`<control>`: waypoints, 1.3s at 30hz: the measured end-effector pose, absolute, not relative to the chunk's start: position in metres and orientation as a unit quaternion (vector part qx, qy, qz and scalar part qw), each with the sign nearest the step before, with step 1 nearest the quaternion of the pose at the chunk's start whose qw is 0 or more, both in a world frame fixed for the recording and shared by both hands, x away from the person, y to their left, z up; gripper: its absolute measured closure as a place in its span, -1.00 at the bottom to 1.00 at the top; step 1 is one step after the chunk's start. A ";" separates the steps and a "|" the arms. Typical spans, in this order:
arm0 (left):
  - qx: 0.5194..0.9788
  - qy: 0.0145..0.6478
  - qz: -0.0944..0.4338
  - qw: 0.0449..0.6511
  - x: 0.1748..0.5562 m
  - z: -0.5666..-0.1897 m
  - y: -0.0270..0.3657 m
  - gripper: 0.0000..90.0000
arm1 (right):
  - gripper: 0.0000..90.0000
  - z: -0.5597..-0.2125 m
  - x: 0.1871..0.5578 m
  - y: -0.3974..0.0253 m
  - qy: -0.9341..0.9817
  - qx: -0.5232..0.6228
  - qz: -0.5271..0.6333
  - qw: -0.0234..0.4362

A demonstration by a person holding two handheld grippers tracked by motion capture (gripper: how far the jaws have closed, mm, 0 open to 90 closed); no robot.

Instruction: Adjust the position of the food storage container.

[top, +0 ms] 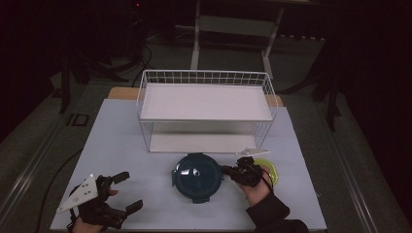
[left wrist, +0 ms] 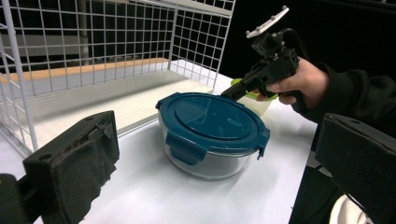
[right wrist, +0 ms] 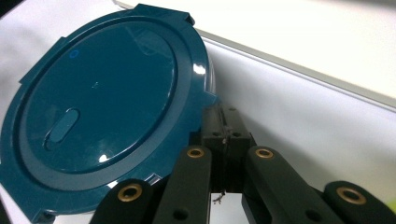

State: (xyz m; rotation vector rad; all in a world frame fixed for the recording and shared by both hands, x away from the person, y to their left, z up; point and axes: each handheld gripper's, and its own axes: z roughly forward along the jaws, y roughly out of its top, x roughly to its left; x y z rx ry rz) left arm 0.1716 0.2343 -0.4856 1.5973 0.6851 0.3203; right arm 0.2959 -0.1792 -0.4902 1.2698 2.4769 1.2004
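The tabletop (top: 121,145) is the biggest thing here, white and mostly bare, with the wire rack (top: 206,109) standing at twelve o'clock on it. Just in front of the rack sits the glass container (left wrist: 210,161) with its blue lid (top: 197,174) on (all the side clips I can see look folded down). A yellow-green round thing (top: 269,170) lies at three o'clock of the container, partly under my right hand (top: 255,191).

My right gripper (top: 227,170) has its fingers pressed together at the lid's three o'clock edge, and I judge they pinch the clip there, though I cannot tell how firm the bite is. My left gripper (top: 125,191) waits at eight o'clock, well apart, fingers spread and holding nothing.

The risk: pulling on one clip with nothing steadying the container could drag or tip it toward the rack, or the thin tab could slip free.

The right gripper view shows the contact point close up; the left gripper view shows the container's clear glass wall, hidden from above.
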 end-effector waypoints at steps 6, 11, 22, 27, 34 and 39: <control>0.698 0.301 0.139 0.635 0.172 -0.486 0.235 -1.00 | 1.00 -0.490 0.293 -0.164 0.822 0.407 0.396 0.045; 0.697 0.301 0.137 0.637 0.172 -0.486 0.236 -1.00 | 1.00 -0.490 0.292 -0.149 0.826 0.397 0.399 0.035; 0.700 0.299 0.133 0.634 0.172 -0.486 0.236 -1.00 | 1.00 -0.490 0.293 -0.111 0.837 0.370 0.403 0.017; 0.700 0.299 0.132 0.635 0.172 -0.486 0.236 -1.00 | 1.00 -0.490 0.295 -0.100 0.839 0.365 0.402 0.018; 0.703 0.298 0.133 0.633 0.172 -0.487 0.235 -1.00 | 1.00 -0.491 0.299 -0.087 0.841 0.358 0.404 0.016; 0.703 0.297 0.132 0.632 0.172 -0.487 0.235 -1.00 | 1.00 -0.492 0.302 -0.081 0.841 0.356 0.406 0.015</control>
